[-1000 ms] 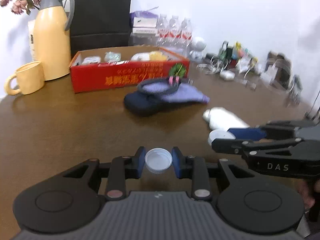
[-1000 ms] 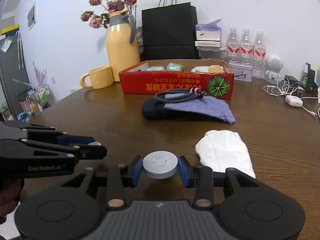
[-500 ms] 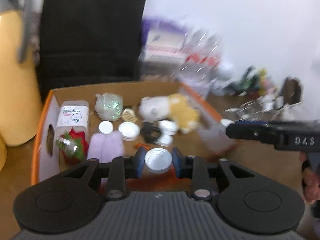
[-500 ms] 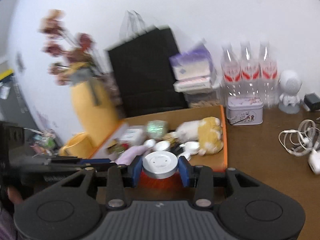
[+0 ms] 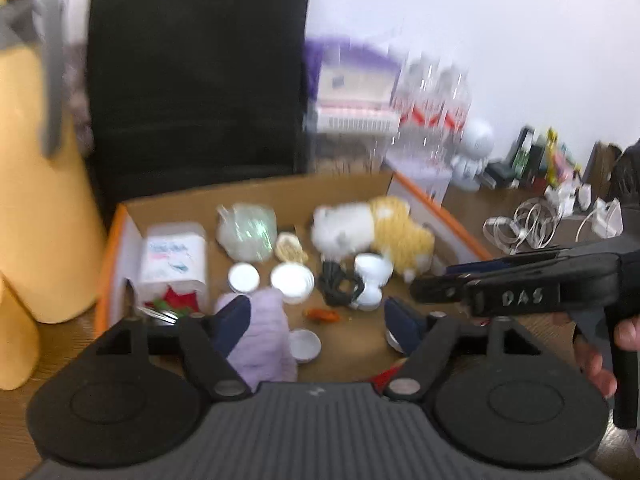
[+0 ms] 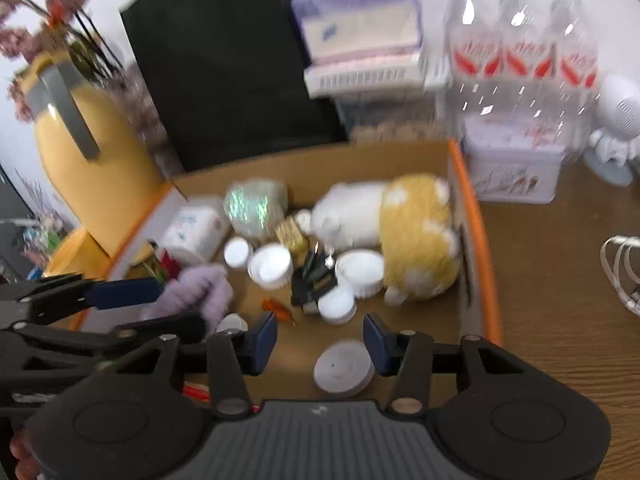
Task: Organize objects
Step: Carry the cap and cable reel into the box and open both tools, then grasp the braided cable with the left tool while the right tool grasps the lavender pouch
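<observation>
Both grippers hover over the open red-orange cardboard box (image 5: 448, 216) (image 6: 476, 264). My left gripper (image 5: 316, 320) is open and empty; a small white lid (image 5: 305, 345) lies on the box floor between its fingers. My right gripper (image 6: 320, 338) is open and empty; a grey-white round lid (image 6: 344, 368) lies in the box just below it. The box holds a white-and-yellow plush toy (image 6: 400, 232), several white lids (image 6: 270, 266), a lilac cloth (image 5: 264, 336), a shiny green packet (image 6: 254, 208) and a white jar (image 5: 172, 260).
A yellow thermos jug (image 6: 92, 152) and a yellow mug (image 5: 12, 336) stand left of the box. A black paper bag (image 5: 192, 80), tissue boxes (image 6: 360, 40) and water bottles (image 6: 520, 52) stand behind it. A tin (image 6: 516, 160) and white cables (image 5: 520, 228) lie to the right.
Both grippers moved from the table front to over the box, then opened. The white lid left the left jaws and the grey lid left the right jaws; both now lie in the box.
</observation>
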Demonstrator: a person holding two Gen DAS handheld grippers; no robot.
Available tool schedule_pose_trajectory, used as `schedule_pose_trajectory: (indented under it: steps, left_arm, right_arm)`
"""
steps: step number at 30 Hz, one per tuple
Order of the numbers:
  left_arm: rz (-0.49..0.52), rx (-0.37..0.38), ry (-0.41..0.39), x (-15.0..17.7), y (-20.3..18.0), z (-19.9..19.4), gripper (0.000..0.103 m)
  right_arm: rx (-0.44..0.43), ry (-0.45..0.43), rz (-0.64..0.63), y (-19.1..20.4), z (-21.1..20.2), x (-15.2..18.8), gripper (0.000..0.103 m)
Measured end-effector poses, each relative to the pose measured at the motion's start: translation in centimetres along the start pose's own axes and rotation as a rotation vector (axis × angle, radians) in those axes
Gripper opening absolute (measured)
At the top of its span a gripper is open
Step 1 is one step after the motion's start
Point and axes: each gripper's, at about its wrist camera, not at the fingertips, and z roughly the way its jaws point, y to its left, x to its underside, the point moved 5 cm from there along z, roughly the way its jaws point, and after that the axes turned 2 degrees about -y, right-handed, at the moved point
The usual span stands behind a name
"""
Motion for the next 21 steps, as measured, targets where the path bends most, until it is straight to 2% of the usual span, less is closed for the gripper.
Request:
schedule_pose_trajectory:
  steps: [4, 6, 8, 9, 12, 14, 16, 19, 21]
  left_arm:
    - [-0.02, 0.0, -0.069, 1.6, -0.6, -4.9, 0.085]
    - [0.001, 0.0, -0.115, 3.7, -1.4, -7.7, 0.095]
    - [0.049, -0.035, -0.175, 6.9, -2.3, -10.8, 0.099]
    - [0.063, -0.055, -0.179, 8.3, -2.8, -11.8, 0.099]
    - [0.042, -0.093, -0.149, 13.0, -4.0, -14.9, 0.099]
    - [0.017, -0.052, -0.137, 16.0, -4.8, -16.5, 0.101]
    - [-0.019, -0.046, -0.122, 18.4, -5.1, -17.5, 0.101]
    - [-0.065, -0.041, -0.09, 20.9, -5.4, -18.5, 0.101]
    - [-0.033, 0.002, -0.102, 21.3, -6.2, -19.1, 0.103]
  right_arm:
    - [0.033, -0.092, -0.026, 0.2, -4.5, 1.0, 0.054]
    - [0.033, -0.143, -0.063, 0.9, -7.3, 3.1, 0.054]
    - [0.045, -0.21, -0.106, 1.9, -10.1, 5.7, 0.058]
    - [0.055, -0.226, -0.126, 2.3, -11.3, 6.9, 0.064]
    - [0.063, -0.257, -0.157, 3.7, -14.8, 11.3, 0.067]
    - [0.039, -0.258, -0.145, 4.1, -16.5, 14.4, 0.069]
    - [0.032, -0.258, -0.115, 4.1, -17.9, 17.6, 0.077]
    - [0.089, -0.233, -0.056, 3.2, -19.2, 21.9, 0.077]
    - [0.113, -0.199, -0.04, 2.6, -19.8, 24.1, 0.077]
